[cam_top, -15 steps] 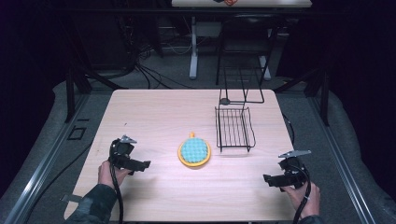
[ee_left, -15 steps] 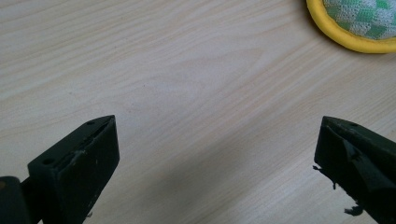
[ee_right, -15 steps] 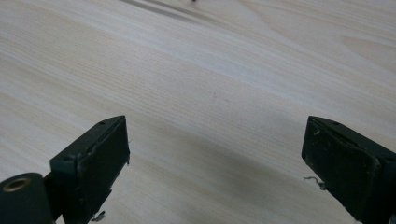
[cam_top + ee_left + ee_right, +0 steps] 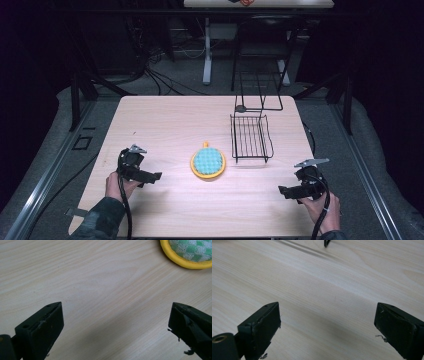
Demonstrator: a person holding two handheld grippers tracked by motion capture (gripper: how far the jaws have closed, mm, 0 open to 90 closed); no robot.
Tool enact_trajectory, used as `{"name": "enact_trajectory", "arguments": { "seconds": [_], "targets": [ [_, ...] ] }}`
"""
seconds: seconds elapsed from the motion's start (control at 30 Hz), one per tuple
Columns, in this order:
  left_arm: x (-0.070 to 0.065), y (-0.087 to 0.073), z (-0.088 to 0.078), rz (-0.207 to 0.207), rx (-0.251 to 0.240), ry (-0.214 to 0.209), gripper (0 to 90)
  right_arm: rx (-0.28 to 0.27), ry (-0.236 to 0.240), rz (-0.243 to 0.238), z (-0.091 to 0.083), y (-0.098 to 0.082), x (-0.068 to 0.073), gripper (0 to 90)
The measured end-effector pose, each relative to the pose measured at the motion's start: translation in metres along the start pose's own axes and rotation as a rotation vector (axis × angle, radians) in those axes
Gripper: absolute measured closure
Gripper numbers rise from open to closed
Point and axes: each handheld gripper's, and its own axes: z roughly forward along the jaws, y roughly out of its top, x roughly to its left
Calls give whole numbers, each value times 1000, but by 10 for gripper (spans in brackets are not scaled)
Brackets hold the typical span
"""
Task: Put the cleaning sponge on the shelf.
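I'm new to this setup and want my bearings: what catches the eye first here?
The yellow-rimmed round pad with a blue-green checked top stands out at the middle of the pale wooden table. Just right of it and farther back sits a black wire rack. The left gripper and the right gripper flank them near the front edge, both open and empty.

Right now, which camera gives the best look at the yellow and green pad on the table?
The high view: the whole round pad lies there in the middle of the table, beside the wire rack. The left gripper view catches just its yellow edge and some green top at the upper right corner.
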Motion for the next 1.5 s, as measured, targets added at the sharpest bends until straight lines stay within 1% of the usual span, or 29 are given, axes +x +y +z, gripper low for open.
{"name": "enact_trajectory", "arguments": {
  "seconds": [0.07,0.13,0.17,0.23,0.33,0.4,0.5,0.57,0.67,0.73,0.77,0.83,0.97,1.0,1.03,1.1,1.13,1.17,1.2,1.33,1.37,1.5],
  "targets": [
    [1,1,0,1,4,-7,1,-4,8,5,-1,1,0,62],
    [2,1,1,-4,7,-7,0,-3,23,5,-1,5,0,55],
    [2,1,1,-8,5,-6,0,-3,23,5,-1,5,0,55],
    [2,1,0,-7,5,-8,0,-7,33,-4,-1,10,2,52],
    [2,1,0,-7,4,-5,0,-11,37,-5,-2,13,5,48],
    [1,1,0,-5,4,-2,0,-17,44,-22,-2,19,9,39],
    [1,0,0,-4,4,-1,0,-15,53,-30,-2,23,12,36],
    [1,0,0,-6,4,-1,0,-16,59,-49,-1,27,16,32],
    [1,1,0,0,4,2,0,-16,66,-60,0,30,19,29],
    [1,1,0,1,5,-1,0,-21,78,-70,2,37,25,27],
    [1,1,0,1,5,1,0,-21,78,-70,2,37,25,27],
    [1,1,0,1,4,0,0,-23,90,-92,3,44,31,28],
    [1,1,0,1,2,-2,0,-31,100,-105,4,52,37,28],
    [1,1,0,1,3,-4,0,-36,107,-117,5,57,41,28],
    [1,1,0,1,3,-4,0,-36,107,-117,5,57,41,28],
    [1,1,0,2,3,-5,0,-45,117,-135,7,64,47,28],
    [0,1,0,3,2,-4,0,-45,117,-135,7,64,47,28],
    [0,1,0,3,2,-3,0,-45,126,-137,9,69,52,28],
    [0,1,0,3,3,-4,0,-45,126,-137,9,69,52,28],
    [0,1,1,3,2,0,0,-48,141,-163,12,78,60,28],
    [0,0,1,3,1,0,0,-50,150,-170,15,82,63,28],
    [0,0,1,4,2,-4,0,-48,159,-185,18,88,69,29]
  ]
}}
